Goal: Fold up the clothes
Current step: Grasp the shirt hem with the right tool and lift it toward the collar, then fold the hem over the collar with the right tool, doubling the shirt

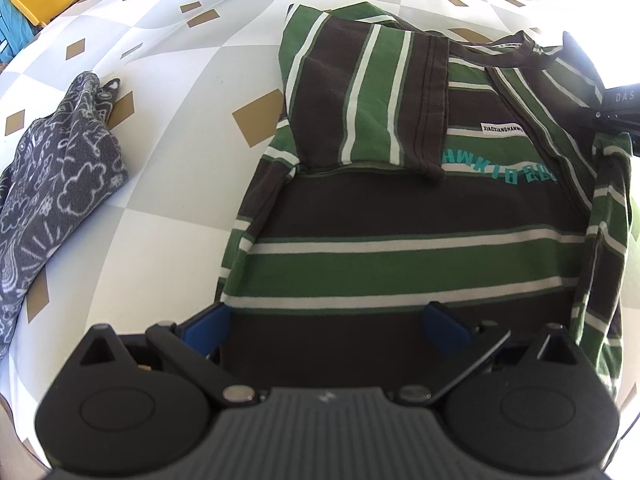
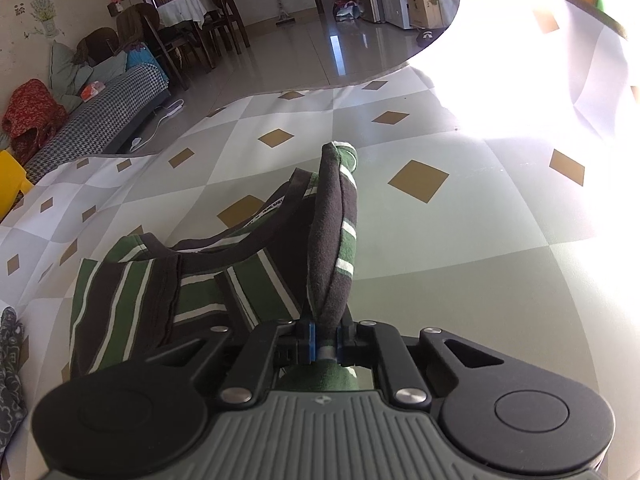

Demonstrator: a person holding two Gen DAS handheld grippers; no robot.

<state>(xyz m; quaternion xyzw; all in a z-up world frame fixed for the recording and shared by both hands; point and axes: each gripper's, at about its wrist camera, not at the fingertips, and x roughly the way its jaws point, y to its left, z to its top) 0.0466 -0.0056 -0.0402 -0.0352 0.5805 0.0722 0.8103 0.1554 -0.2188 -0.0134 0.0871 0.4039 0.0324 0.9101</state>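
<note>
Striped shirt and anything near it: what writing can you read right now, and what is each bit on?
"XIAOTIANGHANMI", cut off at its end: white tag sewn on the striped shirt.
"HWKID", then characters I cannot make out: teal print across the shirt's chest, part hidden by the folded sleeve.
"DAS": right tool, seen from the left wrist view.
Neck label inside the collar, right wrist view: too small and tilted to read.

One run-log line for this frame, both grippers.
task: fold clothes | left gripper: open over striped shirt | right gripper: shut on sleeve | other sleeve: folded in
</note>
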